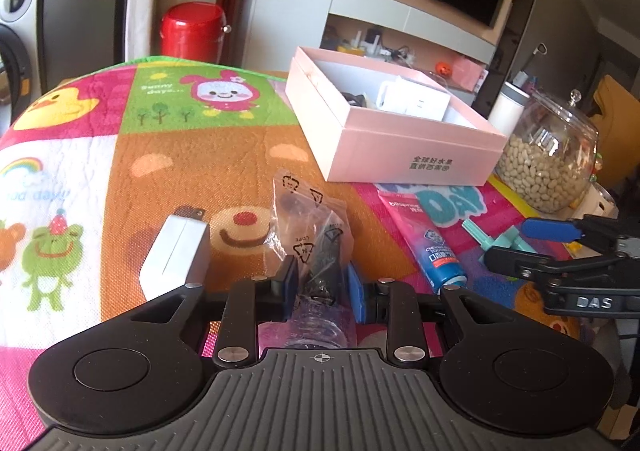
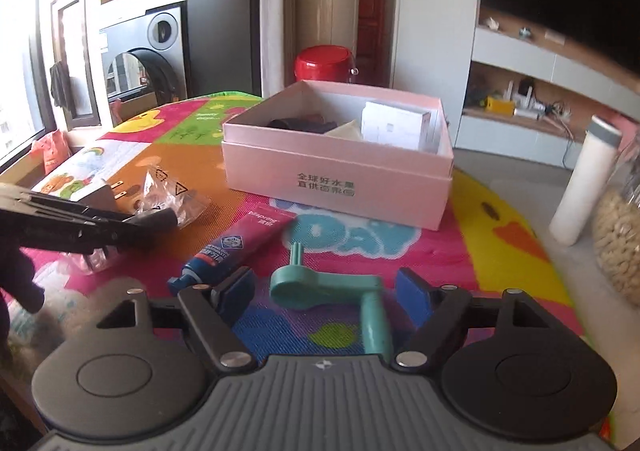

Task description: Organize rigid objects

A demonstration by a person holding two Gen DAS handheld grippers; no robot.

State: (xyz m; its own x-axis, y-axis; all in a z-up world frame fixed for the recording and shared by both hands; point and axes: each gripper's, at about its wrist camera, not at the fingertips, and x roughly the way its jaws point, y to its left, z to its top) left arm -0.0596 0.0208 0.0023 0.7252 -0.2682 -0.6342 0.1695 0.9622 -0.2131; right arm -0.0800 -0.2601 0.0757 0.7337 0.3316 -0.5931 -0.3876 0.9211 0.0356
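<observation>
A cartoon play mat (image 1: 168, 155) covers the table, and at its far side stands an open pink box (image 2: 336, 175) that already holds a white carton and some dark items. To the right of the box there is a glass jar of beans (image 1: 548, 167) and a white cylinder (image 2: 580, 187).

On the mat in front of the box the loose things wait: a white plug adapter (image 1: 176, 251) at the left, a clear plastic bag with a dark part inside (image 1: 316, 243) in the middle, a toothpaste tube (image 2: 236, 247) to its right, and a teal plastic handle (image 2: 340, 291) nearest to the right side.

The left gripper (image 1: 323, 283) is pinching the plastic bag between its blue pads. The right gripper (image 2: 324, 287) is spread wide, and the teal handle lies on the mat between its fingers, not pressed by them.

I think the main risk is on the left: the bag is slippery film, so the pads may hold only the plastic and the heavy part could swing or slide out when it is lifted to the box. On the right, the handle has an L shape, and a closing on its thin stem could turn it away. The jar stands near the box, so a wide carry could knock it.
</observation>
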